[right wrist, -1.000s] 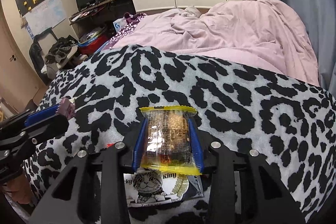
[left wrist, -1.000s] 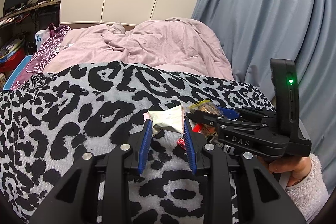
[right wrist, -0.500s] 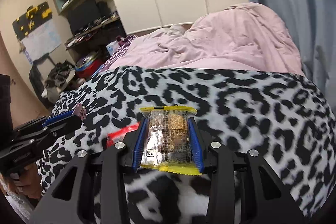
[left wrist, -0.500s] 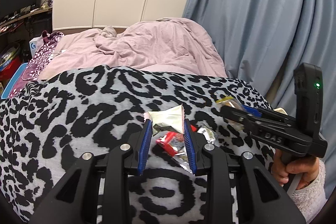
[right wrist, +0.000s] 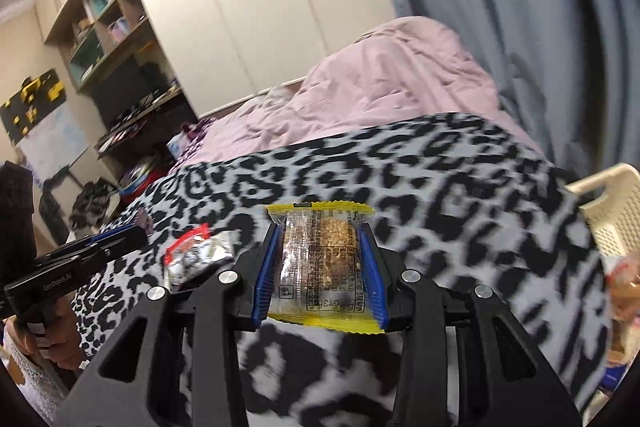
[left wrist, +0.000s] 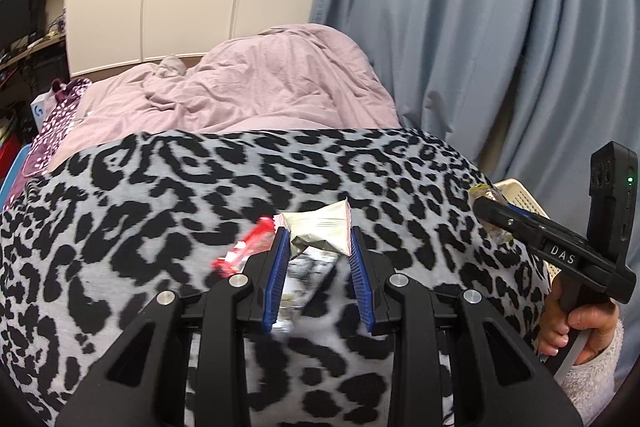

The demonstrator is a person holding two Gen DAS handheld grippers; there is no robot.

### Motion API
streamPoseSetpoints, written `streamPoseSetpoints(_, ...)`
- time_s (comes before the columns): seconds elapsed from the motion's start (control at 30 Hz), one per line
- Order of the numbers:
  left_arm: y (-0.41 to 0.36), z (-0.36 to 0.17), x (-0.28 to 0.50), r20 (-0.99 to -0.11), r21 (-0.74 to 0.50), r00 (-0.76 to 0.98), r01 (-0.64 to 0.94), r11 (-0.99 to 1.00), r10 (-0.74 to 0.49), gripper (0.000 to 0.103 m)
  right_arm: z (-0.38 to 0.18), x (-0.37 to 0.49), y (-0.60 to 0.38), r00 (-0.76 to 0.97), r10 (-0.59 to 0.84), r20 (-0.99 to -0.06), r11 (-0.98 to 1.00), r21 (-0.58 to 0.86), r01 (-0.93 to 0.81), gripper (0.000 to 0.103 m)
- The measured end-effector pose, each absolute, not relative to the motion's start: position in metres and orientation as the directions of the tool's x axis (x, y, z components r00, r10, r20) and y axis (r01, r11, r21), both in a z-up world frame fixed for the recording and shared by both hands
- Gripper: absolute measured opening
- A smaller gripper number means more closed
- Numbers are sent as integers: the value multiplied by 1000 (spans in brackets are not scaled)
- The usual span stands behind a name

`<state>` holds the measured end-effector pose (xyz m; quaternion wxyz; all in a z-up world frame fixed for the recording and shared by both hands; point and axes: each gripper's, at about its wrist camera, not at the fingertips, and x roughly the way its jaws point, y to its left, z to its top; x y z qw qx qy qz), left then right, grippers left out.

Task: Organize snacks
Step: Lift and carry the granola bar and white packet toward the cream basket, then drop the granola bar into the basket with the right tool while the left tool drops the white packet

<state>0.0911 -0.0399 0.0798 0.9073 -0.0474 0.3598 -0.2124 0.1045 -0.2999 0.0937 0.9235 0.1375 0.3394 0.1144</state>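
Observation:
My left gripper point(left wrist: 316, 239) is shut on a small cream-white snack packet point(left wrist: 320, 229) and holds it above the leopard-print blanket point(left wrist: 160, 195). My right gripper point(right wrist: 320, 243) is shut on a clear snack bar with yellow edges point(right wrist: 320, 263); it also shows at the right of the left wrist view point(left wrist: 490, 205). A red packet point(left wrist: 244, 249) and a black-and-white cat-print packet point(left wrist: 304, 275) lie on the blanket under the left gripper; both also show in the right wrist view point(right wrist: 200, 255). A cream plastic basket point(right wrist: 612, 211) stands at the blanket's right edge with snacks inside.
A pink duvet point(left wrist: 260, 83) covers the far half of the bed. Blue curtains point(left wrist: 480, 27) hang on the right and white wardrobe doors point(right wrist: 260, 7) stand behind. Shelves and clutter point(right wrist: 100, 87) line the left side of the room.
Both grippers have swung to the right with their packets. The basket has come into view at the right. The loose packets on the blanket have shifted left in both views.

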Motion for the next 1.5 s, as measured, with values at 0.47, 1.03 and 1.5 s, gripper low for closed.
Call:
streamPoseSetpoints(0.47, -120, 81, 87, -656, -197, 590, 469, 861, -471, 30, 77, 37, -439, 807, 17, -590, 920, 326, 219, 40)
streamPoseSetpoints(1.03, -201, 81, 73, -678, -160, 505, 607, 778, -534, 30, 50, -26, -523, 731, -249, -635, 841, 233, 489, 40)
streamPoseSetpoints(1.5, -256, 79, 55, -693, -134, 440, 699, 702, -571, 30, 42, -45, -546, 733, -266, -626, 810, 267, 522, 56)
